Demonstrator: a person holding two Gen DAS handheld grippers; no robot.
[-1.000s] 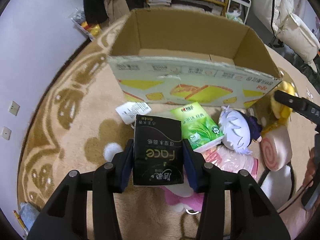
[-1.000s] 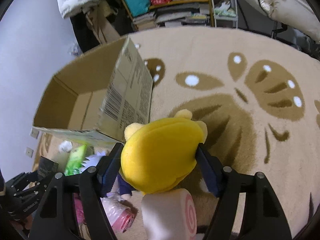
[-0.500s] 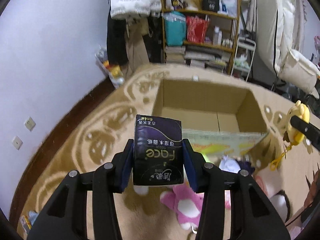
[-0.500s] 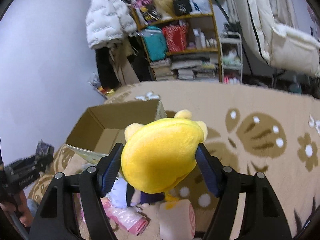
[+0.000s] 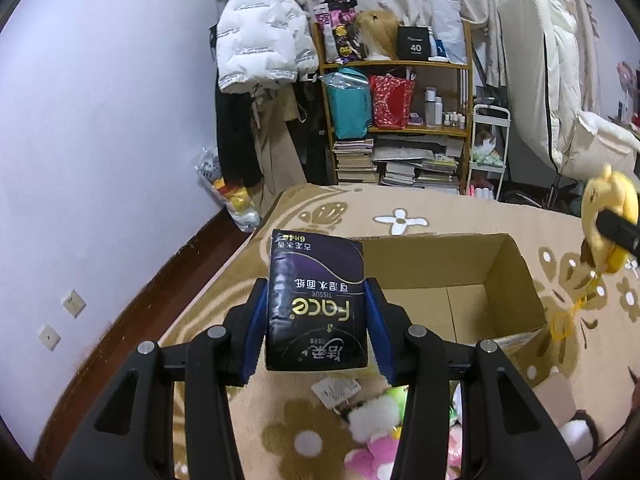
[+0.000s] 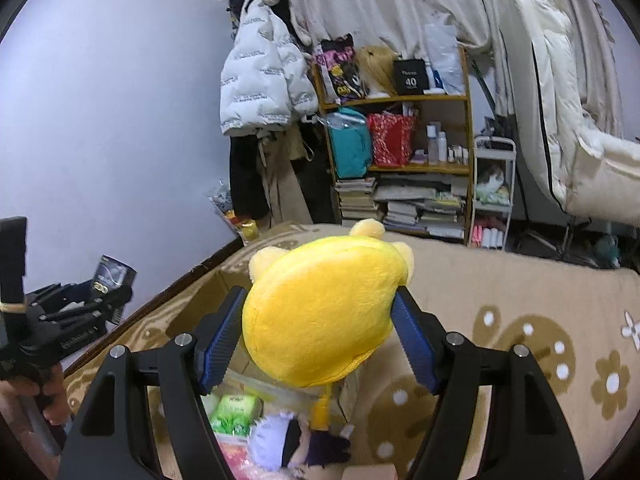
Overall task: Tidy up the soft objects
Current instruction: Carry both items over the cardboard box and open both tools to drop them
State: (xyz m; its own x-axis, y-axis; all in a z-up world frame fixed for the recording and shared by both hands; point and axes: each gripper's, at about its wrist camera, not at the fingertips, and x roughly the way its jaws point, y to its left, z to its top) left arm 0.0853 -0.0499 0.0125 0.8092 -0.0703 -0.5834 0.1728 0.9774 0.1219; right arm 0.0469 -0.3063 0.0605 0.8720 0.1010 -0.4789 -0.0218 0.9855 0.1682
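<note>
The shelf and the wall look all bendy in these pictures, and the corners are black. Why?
Left wrist view: the fisheye lens bows the wooden shelf and wall, black at the corners; the black tissue pack up close is sharp. Right wrist view: same curving; the yellow plush looks huge because it's near.

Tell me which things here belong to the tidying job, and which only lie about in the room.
Job:
- black tissue pack in left claw
- yellow plush in right claw
- cardboard box
- green tissue pack
- white-haired doll

Lying about:
- bookshelf
- white jacket
- rug
</note>
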